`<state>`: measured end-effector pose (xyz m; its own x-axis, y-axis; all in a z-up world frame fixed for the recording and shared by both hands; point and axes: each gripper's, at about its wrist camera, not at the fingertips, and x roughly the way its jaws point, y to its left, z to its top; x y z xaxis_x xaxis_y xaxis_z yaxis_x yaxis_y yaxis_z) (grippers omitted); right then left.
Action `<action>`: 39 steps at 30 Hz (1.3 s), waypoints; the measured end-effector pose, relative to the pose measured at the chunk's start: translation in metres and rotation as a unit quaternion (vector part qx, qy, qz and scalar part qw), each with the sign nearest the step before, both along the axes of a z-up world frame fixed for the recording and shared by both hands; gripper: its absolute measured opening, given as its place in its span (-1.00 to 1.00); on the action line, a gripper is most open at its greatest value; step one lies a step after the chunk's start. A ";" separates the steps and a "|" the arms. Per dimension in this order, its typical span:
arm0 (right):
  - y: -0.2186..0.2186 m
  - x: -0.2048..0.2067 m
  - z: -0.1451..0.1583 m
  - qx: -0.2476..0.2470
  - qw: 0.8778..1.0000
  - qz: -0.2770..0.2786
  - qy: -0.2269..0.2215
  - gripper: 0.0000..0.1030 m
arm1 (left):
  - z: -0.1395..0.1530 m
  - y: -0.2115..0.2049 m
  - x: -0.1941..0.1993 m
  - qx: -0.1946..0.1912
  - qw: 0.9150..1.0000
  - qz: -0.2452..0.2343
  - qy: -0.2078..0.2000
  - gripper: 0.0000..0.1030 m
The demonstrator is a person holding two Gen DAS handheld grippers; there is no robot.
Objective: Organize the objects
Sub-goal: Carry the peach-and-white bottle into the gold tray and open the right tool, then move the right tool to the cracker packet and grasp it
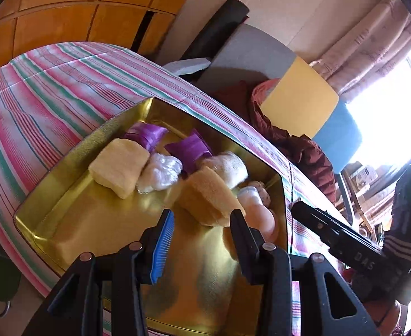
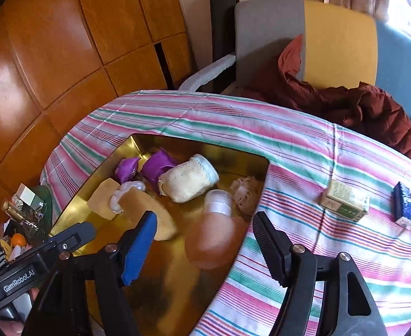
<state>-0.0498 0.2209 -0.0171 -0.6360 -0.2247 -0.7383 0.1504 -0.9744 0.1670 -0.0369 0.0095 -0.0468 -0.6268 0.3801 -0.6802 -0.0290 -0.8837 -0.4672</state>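
A gold tray (image 1: 74,196) (image 2: 177,280) on the striped table holds two sponges, two purple ribbon bows (image 1: 188,148), a white plastic wad (image 1: 160,173), a knit-covered jar (image 2: 188,179) and a peach bottle (image 2: 214,238). My left gripper (image 1: 202,224) hovers over the tray, open. The orange sponge (image 1: 208,198) lies just beyond its tips, with tray showing between the blue pad and the sponge. My right gripper (image 2: 202,224) stands open above the blurred peach bottle, and its pads are clear of the bottle.
On the striped cloth (image 2: 289,145), right of the tray, lie a small green-and-cream box (image 2: 345,201) and a blue packet (image 2: 404,207). A chair with a red-brown jacket (image 2: 359,103) stands behind the table. Wooden cabinet doors (image 2: 51,56) are at the left, with clutter (image 2: 18,224) below them.
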 end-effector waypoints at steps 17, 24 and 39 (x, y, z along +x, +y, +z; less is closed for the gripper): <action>0.084 0.050 -0.039 0.007 0.996 -0.055 -0.076 0.47 | 0.017 0.078 0.039 -0.021 0.985 -0.163 0.056 -0.19; 0.140 0.068 -0.050 0.010 0.989 -0.103 -0.103 0.50 | 0.020 0.117 0.065 -0.034 0.967 -0.242 0.073 -0.17; 0.300 0.104 -0.055 0.070 0.962 -0.216 -0.154 0.58 | 0.010 0.171 0.108 -0.057 0.939 -0.332 0.074 -0.17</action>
<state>0.0539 0.5205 -0.0726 -0.3941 0.1264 -0.9103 -0.3083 -0.9513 0.0014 0.0707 0.1800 -0.0372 -0.3688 0.6505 -0.6639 -0.6486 -0.6918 -0.3176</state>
